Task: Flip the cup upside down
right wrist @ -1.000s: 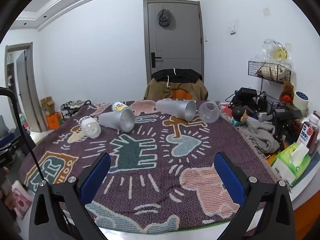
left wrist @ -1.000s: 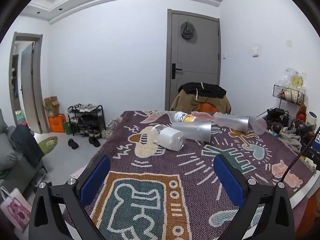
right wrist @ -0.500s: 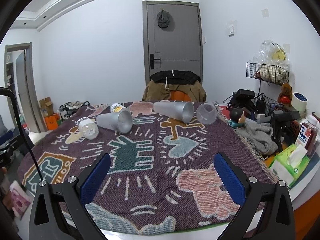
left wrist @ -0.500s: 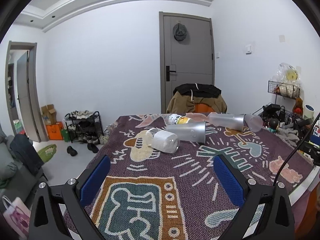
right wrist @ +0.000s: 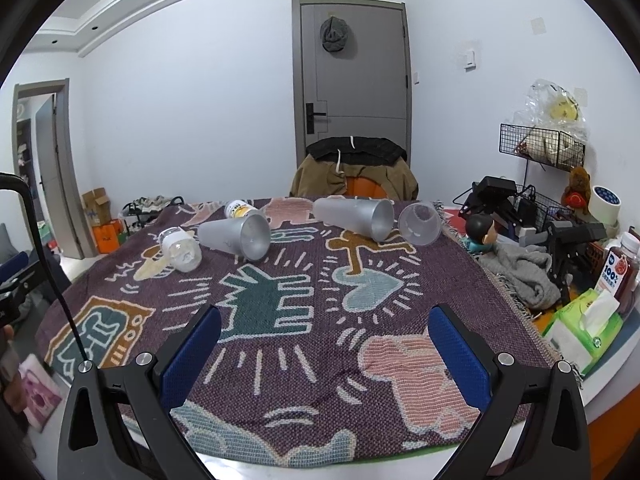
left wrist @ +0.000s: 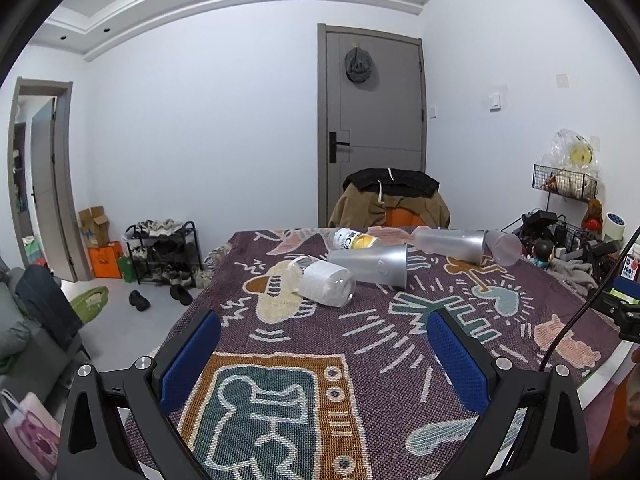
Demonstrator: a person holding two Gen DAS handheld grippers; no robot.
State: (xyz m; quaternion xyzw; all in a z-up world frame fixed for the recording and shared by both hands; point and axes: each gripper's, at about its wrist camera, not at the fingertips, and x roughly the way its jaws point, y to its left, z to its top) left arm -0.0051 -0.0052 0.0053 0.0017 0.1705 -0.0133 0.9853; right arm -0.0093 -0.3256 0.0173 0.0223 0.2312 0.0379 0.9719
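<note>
We hold both grippers (left wrist: 324, 340) (right wrist: 325, 340) spread, empty; the lying cups (right wrist: 236, 236) may roll away if nudged off-centre.

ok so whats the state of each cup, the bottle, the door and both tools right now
left tall frosted cup: on its side
right tall frosted cup: on its side
small clear cup: on its side
short white cup: on its side
bottle: lying down
door: closed
left tool: open, empty
right tool: open, empty
</note>
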